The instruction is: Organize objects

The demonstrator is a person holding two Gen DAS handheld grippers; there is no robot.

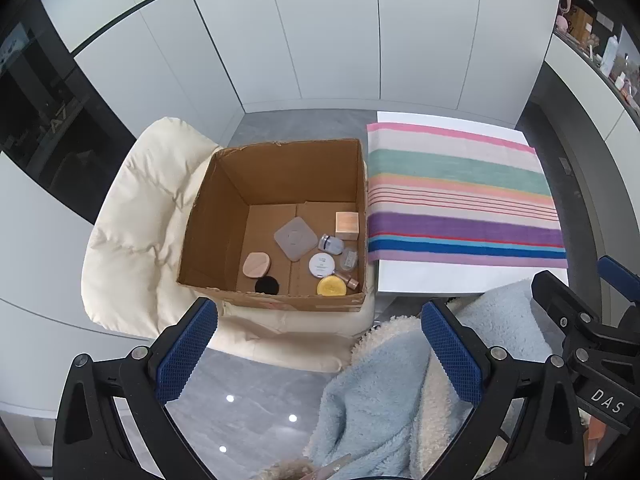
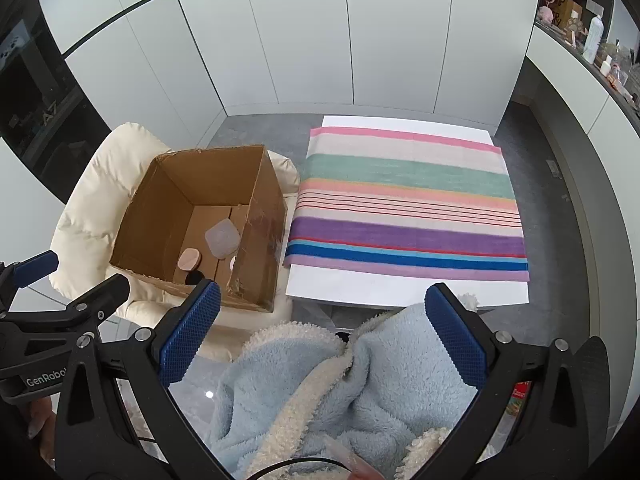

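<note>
An open cardboard box (image 1: 224,216) (image 2: 260,240) stands on a cream padded chair (image 1: 132,224) (image 2: 88,208). In it lie several small cosmetics: a grey square pad (image 1: 295,238) (image 2: 222,237), a pink compact (image 1: 256,265) (image 2: 189,259), a black puff (image 1: 267,285), a white round jar (image 1: 322,264), a yellow round tin (image 1: 331,286), a small tan box (image 1: 347,225) and a small bottle (image 1: 330,243). My left gripper (image 1: 320,344) is open and empty, above and in front of the box. My right gripper (image 2: 322,332) is open and empty, over a light blue fleece (image 2: 320,392) (image 1: 376,400).
A white table (image 1: 460,276) (image 2: 400,292) stands right of the box, covered by a striped cloth (image 1: 460,200) (image 2: 408,208). White cabinet doors (image 1: 320,32) stand behind. A grey floor (image 1: 248,400) lies below. Shelves with clutter (image 2: 592,32) are at the far right.
</note>
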